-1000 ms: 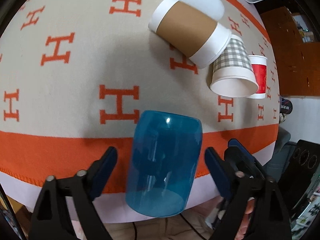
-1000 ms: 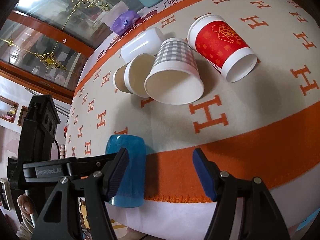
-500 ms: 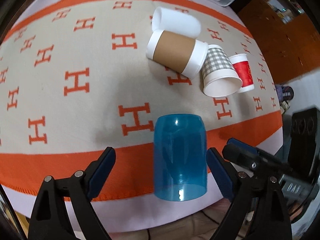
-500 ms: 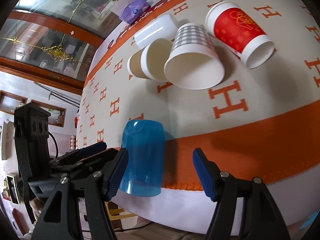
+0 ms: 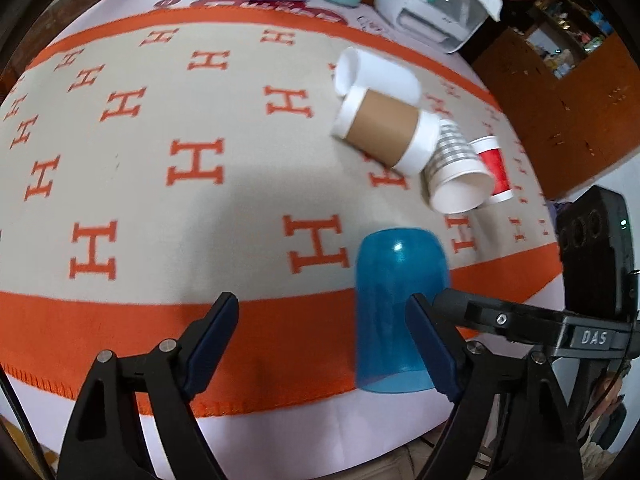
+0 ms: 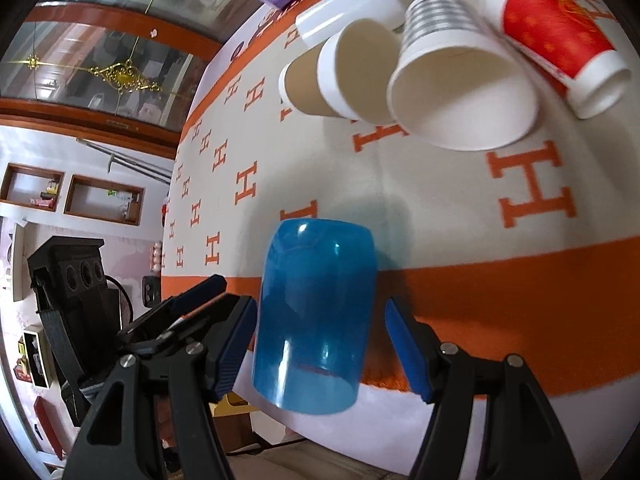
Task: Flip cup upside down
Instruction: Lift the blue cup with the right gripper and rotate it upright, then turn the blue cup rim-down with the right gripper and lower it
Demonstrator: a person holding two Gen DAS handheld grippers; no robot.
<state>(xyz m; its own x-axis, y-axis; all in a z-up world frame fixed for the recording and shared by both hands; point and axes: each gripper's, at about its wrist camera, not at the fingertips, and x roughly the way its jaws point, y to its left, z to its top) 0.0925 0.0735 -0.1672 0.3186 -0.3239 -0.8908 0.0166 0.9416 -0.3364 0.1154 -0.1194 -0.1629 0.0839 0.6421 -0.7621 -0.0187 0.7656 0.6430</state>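
A translucent blue plastic cup (image 5: pixel 398 308) stands upside down, mouth down, on the orange band near the table's front edge; it also shows in the right wrist view (image 6: pixel 314 316). My left gripper (image 5: pixel 322 344) is open and empty, and the cup is by its right finger, mostly outside the gap. My right gripper (image 6: pixel 320 344) is open with its jaws on either side of the cup, not touching it. The right gripper's body shows in the left wrist view (image 5: pixel 520 320).
Lying on their sides behind the blue cup are a brown-sleeved cup (image 5: pixel 384 132), a white cup (image 5: pixel 380 76), a grey checked cup (image 5: pixel 456 172) and a red cup (image 5: pixel 494 168). The orange-and-beige H-pattern cloth (image 5: pixel 160 200) covers the table. A white appliance (image 5: pixel 436 4) stands at the back.
My left gripper has drawn back and to the left, leaving the blue cup off to its right. My right gripper has moved in around the cup.
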